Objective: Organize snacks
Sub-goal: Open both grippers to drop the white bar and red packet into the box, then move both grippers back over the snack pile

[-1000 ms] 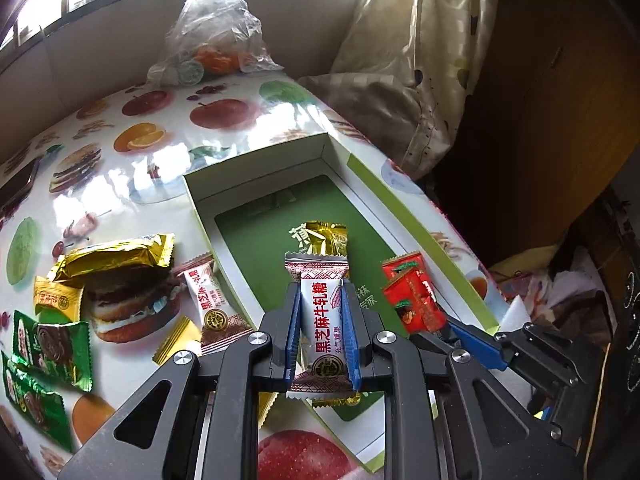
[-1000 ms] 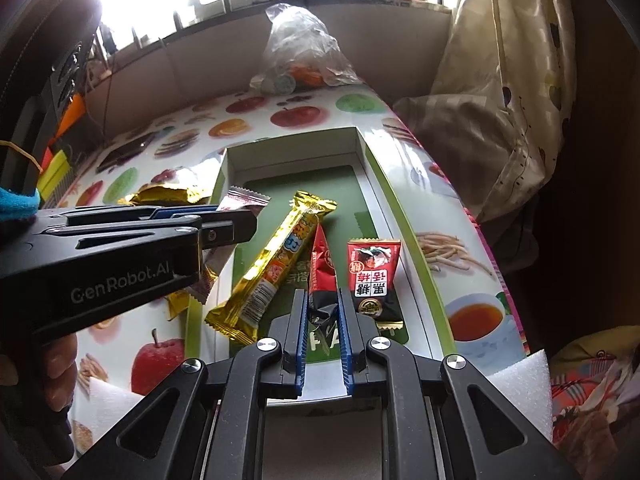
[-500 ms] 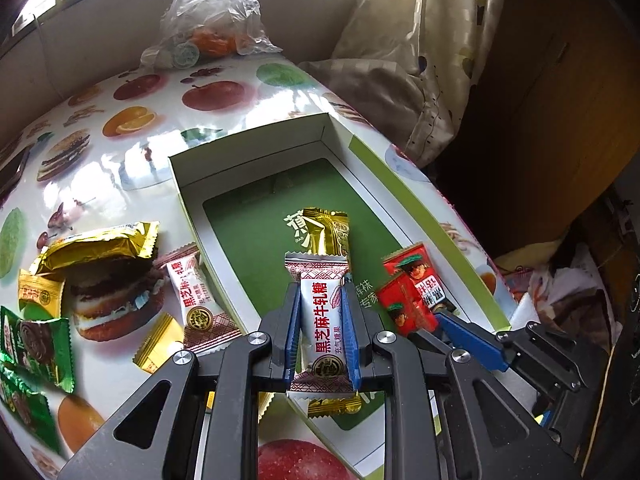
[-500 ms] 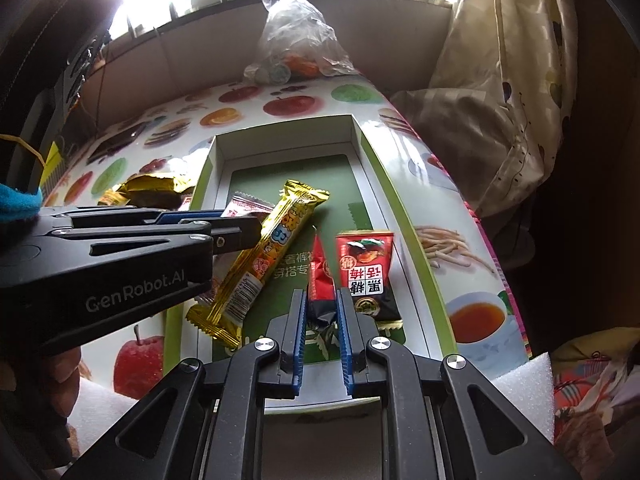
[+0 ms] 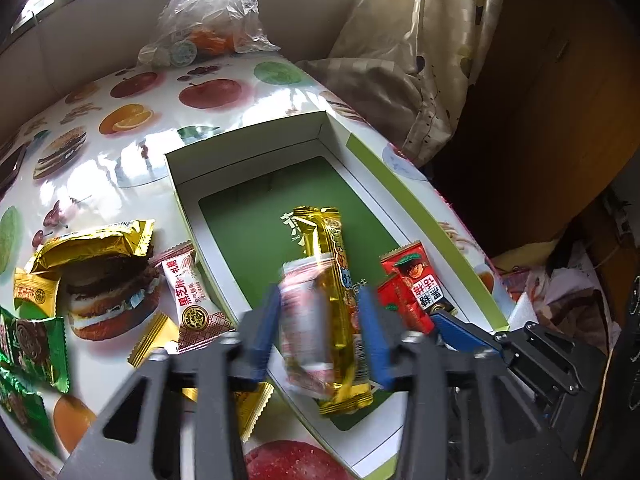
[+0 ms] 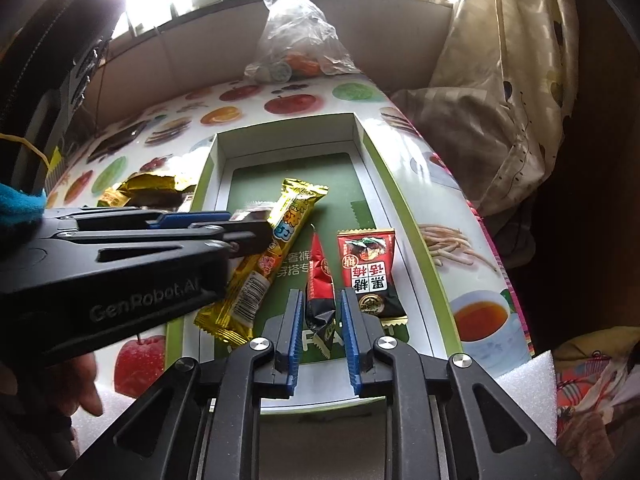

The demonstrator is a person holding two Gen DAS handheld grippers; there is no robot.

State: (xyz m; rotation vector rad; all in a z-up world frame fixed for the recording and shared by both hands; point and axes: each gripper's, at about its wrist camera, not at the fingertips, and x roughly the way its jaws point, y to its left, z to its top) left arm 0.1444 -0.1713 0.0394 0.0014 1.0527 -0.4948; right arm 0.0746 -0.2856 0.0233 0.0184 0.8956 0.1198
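An open box with a green floor (image 5: 248, 152) (image 6: 288, 140) lies on the fruit-print tablecloth. In it lie a long gold bar (image 5: 340, 248) (image 6: 288, 216) and a flat red candy (image 6: 366, 268). My left gripper (image 5: 318, 308) hangs over the box's near left part. Its jaws are opening, and a pink-white candy (image 5: 304, 320), blurred, drops loose between them. My right gripper (image 6: 320, 308) is low over the box's near end, and its jaws are opening too. A red-black candy (image 6: 320, 280) stands on edge between its pads with a thin gap on each side.
Loose snacks lie left of the box: a gold packet (image 5: 96, 240), a pink-white candy (image 5: 192, 304), green packets (image 5: 32, 344) and small yellow candies. A plastic bag (image 5: 208, 12) sits at the table's far edge. A curtain (image 5: 420, 60) hangs at the right. White foam (image 6: 528, 392) lies near.
The left jaws have spread and the pink-white candy has slipped from the grip, now blurred. The right jaws have parted a little from the red-black candy.
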